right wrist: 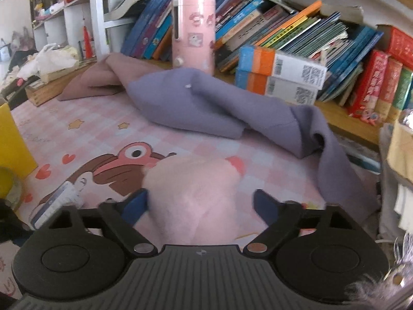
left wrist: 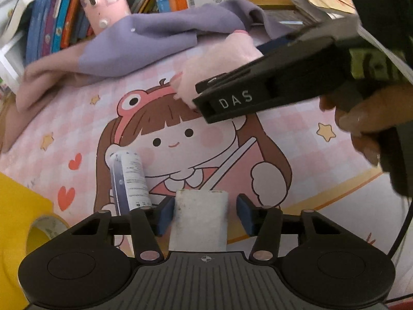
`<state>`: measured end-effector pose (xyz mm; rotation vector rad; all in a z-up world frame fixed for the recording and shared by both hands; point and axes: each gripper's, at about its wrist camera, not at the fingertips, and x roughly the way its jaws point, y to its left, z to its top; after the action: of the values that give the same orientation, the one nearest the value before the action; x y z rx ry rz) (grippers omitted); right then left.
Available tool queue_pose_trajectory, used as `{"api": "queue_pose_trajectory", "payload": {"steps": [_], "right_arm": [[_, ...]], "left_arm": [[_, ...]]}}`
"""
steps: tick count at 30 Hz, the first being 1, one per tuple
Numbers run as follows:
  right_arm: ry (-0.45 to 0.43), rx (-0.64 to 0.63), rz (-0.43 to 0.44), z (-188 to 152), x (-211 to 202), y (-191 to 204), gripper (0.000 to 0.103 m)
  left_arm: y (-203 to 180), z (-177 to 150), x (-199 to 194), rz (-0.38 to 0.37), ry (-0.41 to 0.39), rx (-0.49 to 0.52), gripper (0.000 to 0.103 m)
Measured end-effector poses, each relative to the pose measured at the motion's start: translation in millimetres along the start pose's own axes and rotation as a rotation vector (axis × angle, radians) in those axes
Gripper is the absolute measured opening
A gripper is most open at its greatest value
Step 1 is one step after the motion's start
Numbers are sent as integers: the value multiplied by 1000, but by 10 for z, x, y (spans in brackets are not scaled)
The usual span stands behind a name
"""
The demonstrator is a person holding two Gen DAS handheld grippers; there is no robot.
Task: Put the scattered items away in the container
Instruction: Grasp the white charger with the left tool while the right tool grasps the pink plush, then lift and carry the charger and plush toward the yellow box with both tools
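A white block (left wrist: pixel 198 219) is framed between the spread jaws of the left gripper (left wrist: pixel 204 214), one pad touching, no pinch yet; its long axis runs away from the camera. A pink plush (right wrist: pixel 193 196) sits between the right gripper's (right wrist: pixel 201 206) open pads. A tube (left wrist: pixel 131 180), lying lengthwise on the mat (left wrist: pixel 296 129), also remains outside the yellow container (left wrist: pixel 15 206); nothing is seen inside it.

right hand-held gripper (right wrist: pixel 200 202) straddling pink plush toy (right wrist: pixel 192 180), purple cloth (right wrist: pixel 206 103) behind

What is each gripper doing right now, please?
Left gripper: open around the white block, not yet clamped.
Right gripper: open around the pink plush.
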<state>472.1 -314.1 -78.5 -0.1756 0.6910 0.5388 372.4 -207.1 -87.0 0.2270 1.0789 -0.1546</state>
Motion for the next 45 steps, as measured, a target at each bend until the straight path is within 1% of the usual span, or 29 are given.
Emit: {"api": "queue_pose_trajectory", "payload": {"steps": [1,4,6,9,11,17,20,23,35,39,45], "right_arm": [[2,16,15,-13,4,1,69],[-13,38,11,-50,-29,13,63],[-23,69,22,-74,-70,-16,60],[-37,122,27,-112,-168,-73,58],[-55,142,19,-139,-260,-97,58],[-69,152,-3,-201,-480,-98,58],[-71,137,-39,-222,-542,-47,58],[-72,122,-52,-226,-603,17,58],[-128,73,-68,-184,-1032,343,58],[-140,69,-85,-186,-1148,466,58],[-135,48,-105,-239,-1367,642,58]], "left_arm": [[-7,-2,-3,-1,1,0,51],[-20,10,-6,-15,8,2,45],[-31,33,9,-12,15,10,45],[-40,53,11,13,24,20,44],[-21,59,-24,24,17,15,44],[93,101,-249,43,-36,-30,42],[132,86,-333,52,-59,-49,42],[143,44,-423,39,-75,-62,42],[190,-186,-839,1,-179,-108,42],[188,-306,-1022,11,-238,-80,42],[269,-476,-1200,-26,-288,-100,42]]}}
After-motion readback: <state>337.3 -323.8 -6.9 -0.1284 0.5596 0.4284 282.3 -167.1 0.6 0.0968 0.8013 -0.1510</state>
